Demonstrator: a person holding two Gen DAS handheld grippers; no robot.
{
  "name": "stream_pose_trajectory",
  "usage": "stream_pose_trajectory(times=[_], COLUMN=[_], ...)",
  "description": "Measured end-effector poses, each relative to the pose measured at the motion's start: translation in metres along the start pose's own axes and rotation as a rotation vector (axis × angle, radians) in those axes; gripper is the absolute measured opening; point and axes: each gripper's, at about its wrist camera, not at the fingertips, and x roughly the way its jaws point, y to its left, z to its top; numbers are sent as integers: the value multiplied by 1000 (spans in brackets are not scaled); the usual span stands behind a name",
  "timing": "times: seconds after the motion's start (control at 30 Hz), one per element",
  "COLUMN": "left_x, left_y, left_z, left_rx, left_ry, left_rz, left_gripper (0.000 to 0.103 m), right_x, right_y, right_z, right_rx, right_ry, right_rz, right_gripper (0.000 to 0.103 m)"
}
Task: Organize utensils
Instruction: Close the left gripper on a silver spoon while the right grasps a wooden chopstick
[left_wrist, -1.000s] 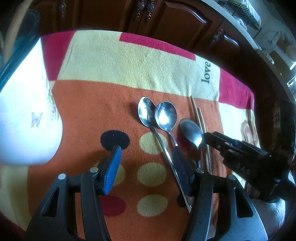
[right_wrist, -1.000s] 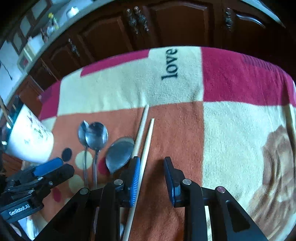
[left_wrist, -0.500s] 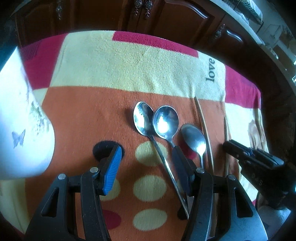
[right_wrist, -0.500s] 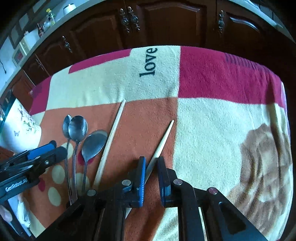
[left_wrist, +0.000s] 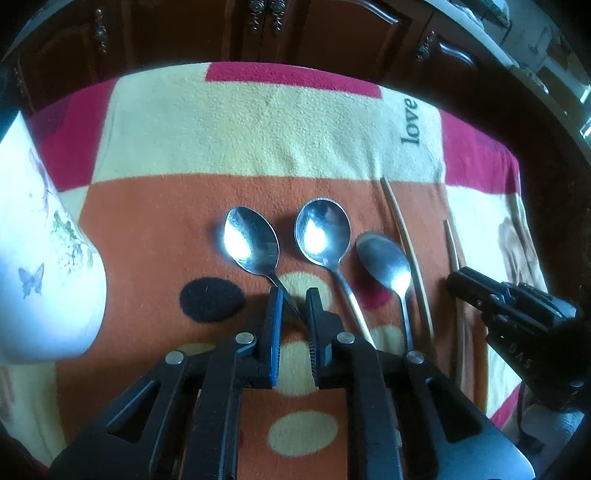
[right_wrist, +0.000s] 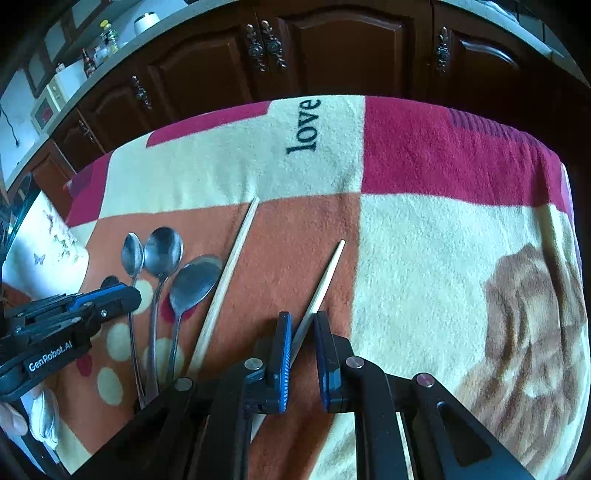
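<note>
Patchwork blanket (right_wrist: 424, 229) carries everything: three spoons (left_wrist: 384, 258) mid-blanket, unsorted. Left gripper (left_wrist: 293, 295) just closed on leftmost spoon's (left_wrist: 251, 240) handle; right gripper (right_wrist: 303, 317) clamps one chopstick (right_wrist: 327, 273), the other chopstick (right_wrist: 236, 251) lies loose. Floral cup (left_wrist: 40, 266) at left edge. Little done yet.

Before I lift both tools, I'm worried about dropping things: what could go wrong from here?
The left gripper has just been closing on the leftmost spoon by its thin handle near the bowl; it may pivot or slip.

The right gripper pinches one chopstick near one end, so the long free end could swing.

The other chopstick lies beside the spoons and could get nudged.
</note>
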Motion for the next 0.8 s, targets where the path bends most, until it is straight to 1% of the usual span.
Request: stream_pose_trajectory(times=[0.1,0.2,0.3,0.4,0.43,0.5,0.53,0.57,0.63,0.8], left_x=[-4,-12,-18,-22,-23,-26,-26,-26,-24,-17], left_y=[3,8,12,18,19,20,21,21,23,27], left_z=[-5,-16,-26,-29,-29,-28,-26,-24,-19,-11], left_rx=[5,18,22,4,2,1,-5,-14,-33,-57], left_ry=[18,33,39,41,40,26,18,14,7,10], left_rz=[-14,-18,-23,-28,-28,-29,-34,-45,-60,-34], left_gripper=[10,9,9,9,9,9,13,21,28,29], right_x=[-5,-11,-15,-16,-16,-18,-18,-19,-18,-14], right_y=[3,-1,-9,-18,-19,-20,-20,-20,-18,-20], right_z=[-7,-14,-19,-21,-21,-21,-21,-21,-19,-11], right_rx=[-15,-5,31,69,74,77,74,73,59,69], right_ry=[19,34,37,31,28,23,20,17,19,17], right_rz=[0,16,56,99,106,125,140,147,146,159], right_gripper=[9,9,9,9,9,16,25,29,29,29])
